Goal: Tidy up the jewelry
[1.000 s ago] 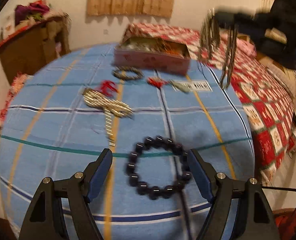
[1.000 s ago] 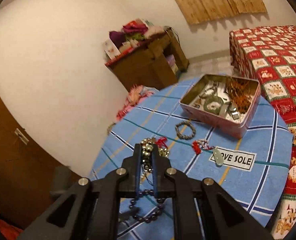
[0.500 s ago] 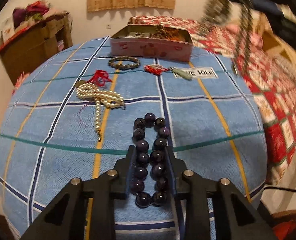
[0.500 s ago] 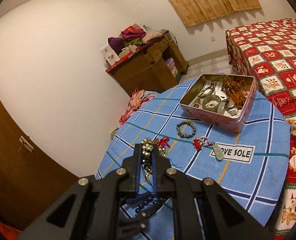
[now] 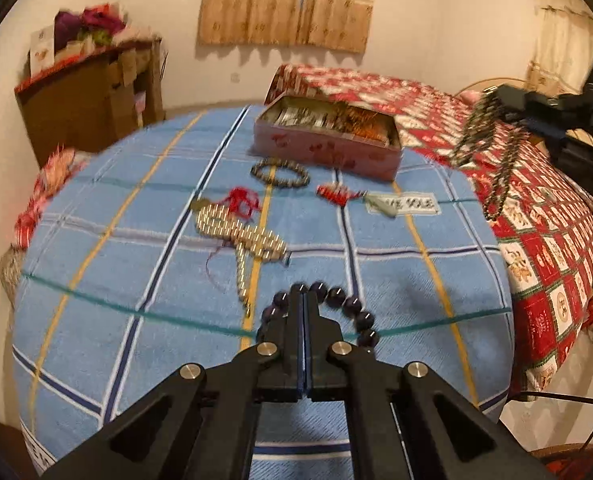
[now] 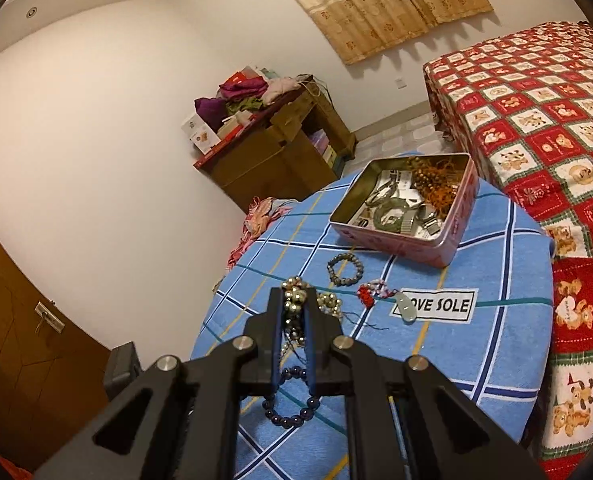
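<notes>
**Two strands in hand, one tin to fill**

Both grippers are closed on jewelry above the round surface covered in a blue checked cloth (image 5: 396,280). The left gripper (image 5: 303,294) has just been closing, and its jaws now meet on the near side of the dark purple round-bead bracelet (image 5: 348,308), whose loop spreads out on the cloth to either side of the tips. The right gripper (image 6: 294,300) has its jaws nearly together, clamped on a long strand of small metallic grey-gold beads (image 6: 294,304) that hangs in loops below it; seen from the left wrist, it dangles over the surface's right edge.

The open pink rectangular metal tin (image 6: 454,236) sits at the far side of the surface, already holding several pieces. Loose on the cloth lie a cream pearl necklace (image 5: 240,236), a grey-green bead bracelet (image 6: 345,269) and a red-corded pale pendant (image 6: 380,294).

By my reading, the step is pick-up leading into transfer. Next, each strand should be carried over the tin's rim and released inside, lifting high enough that the hanging loops clear the wall.
</notes>
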Demonstrator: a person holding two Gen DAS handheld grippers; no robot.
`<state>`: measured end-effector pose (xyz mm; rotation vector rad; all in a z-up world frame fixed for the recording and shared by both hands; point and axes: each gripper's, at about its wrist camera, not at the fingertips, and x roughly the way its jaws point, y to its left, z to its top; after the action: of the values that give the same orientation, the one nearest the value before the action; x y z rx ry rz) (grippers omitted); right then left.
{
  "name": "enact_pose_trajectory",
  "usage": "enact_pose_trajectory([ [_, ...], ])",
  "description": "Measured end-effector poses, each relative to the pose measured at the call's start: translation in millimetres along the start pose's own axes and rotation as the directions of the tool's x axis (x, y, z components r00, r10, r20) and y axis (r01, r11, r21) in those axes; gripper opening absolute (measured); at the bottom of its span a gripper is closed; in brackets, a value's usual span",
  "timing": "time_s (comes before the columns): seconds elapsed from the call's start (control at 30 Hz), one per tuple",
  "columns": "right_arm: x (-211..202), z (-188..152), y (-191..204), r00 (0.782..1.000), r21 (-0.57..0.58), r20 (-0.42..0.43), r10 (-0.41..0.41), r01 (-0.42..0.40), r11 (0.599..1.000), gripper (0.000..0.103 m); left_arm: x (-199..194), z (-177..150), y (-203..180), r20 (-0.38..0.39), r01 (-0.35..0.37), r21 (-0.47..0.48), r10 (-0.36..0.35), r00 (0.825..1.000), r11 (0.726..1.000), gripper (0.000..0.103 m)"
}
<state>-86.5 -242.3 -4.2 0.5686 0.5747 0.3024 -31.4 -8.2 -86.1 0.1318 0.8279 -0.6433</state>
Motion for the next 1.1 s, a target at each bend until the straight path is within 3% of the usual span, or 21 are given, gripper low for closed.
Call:
enact_pose_trajectory([
  [0.27, 7.1, -3.6, 2.4, 0.999, 0.000, -0.031, 0.019, -0.019, 1.000, 0.012, 32.8, -11.0, 5.4, -0.131, -0.027, -0.036, 0.022, 0.991, 0.999, 0.001],
  [0.4, 6.1, -4.4, 4.2, 0.999, -0.010, -0.033, 0.018, -0.018, 1.000, 0.012, 25.4, -8.5, 1.9, -0.103, -0.062, -0.009, 0.060, 0.993, 0.998, 0.001],
  [0.5, 5.6, -4.2, 3.3, 0.999, -0.008, -0.034, 0.017, -0.017, 1.000, 0.012, 10.4, -5.0, 9.7, -0.050, -0.022, -0.049, 0.019, 0.999, 0.999, 0.004],
  [0.53, 5.7, -3.9, 3.0, 0.999, -0.007, -0.033, 0.017, -0.017, 1.000, 0.012, 8.0, -4.1, 14.5, -0.050, -0.005, -0.071, 0.001, 0.999, 0.997, 0.010],
  [0.6, 6.2, -3.5, 2.0, 0.999, -0.004, -0.033, 0.018, -0.018, 1.000, 0.012, 9.0, -4.9, 21.4, -0.061, -0.004, -0.105, -0.003, 0.998, 0.994, 0.065],
  [0.63, 6.6, -3.4, 1.7, 0.999, -0.001, -0.033, 0.021, -0.021, 1.000, 0.012, 8.4, -6.2, 23.8, -0.049, -0.005, -0.124, -0.001, 0.999, 0.992, 0.073],
  [0.7, 8.5, -3.5, 1.2, 0.999, 0.003, -0.038, 0.025, -0.025, 1.000, 0.012, 10.0, -6.7, 24.6, -0.044, 0.003, -0.137, -0.009, 0.999, 0.991, 0.073],
  [0.77, 9.7, -4.1, 0.8, 0.999, 0.005, -0.042, 0.025, -0.025, 1.000, 0.012, 15.7, -6.9, 20.3, -0.063, -0.035, -0.113, 0.028, 0.998, 0.993, 0.069],
  [0.8, 10.0, -4.2, 0.4, 0.999, 0.007, -0.044, 0.027, -0.027, 1.000, 0.012, 19.1, -7.2, 18.3, -0.072, -0.041, -0.100, 0.034, 0.997, 0.994, 0.051],
  [0.87, 9.7, -4.5, -0.3, 0.999, 0.010, -0.044, 0.028, -0.027, 1.000, 0.012, 29.3, -9.9, 19.6, -0.126, -0.041, -0.117, 0.026, 0.992, 0.992, 0.030],
  [1.1, 7.9, -4.0, -1.2, 0.999, 0.016, -0.035, 0.028, -0.027, 1.000, 0.012, 31.8, -8.3, 8.7, -0.129, -0.103, -0.037, 0.098, 0.987, 0.994, 0.027],
])
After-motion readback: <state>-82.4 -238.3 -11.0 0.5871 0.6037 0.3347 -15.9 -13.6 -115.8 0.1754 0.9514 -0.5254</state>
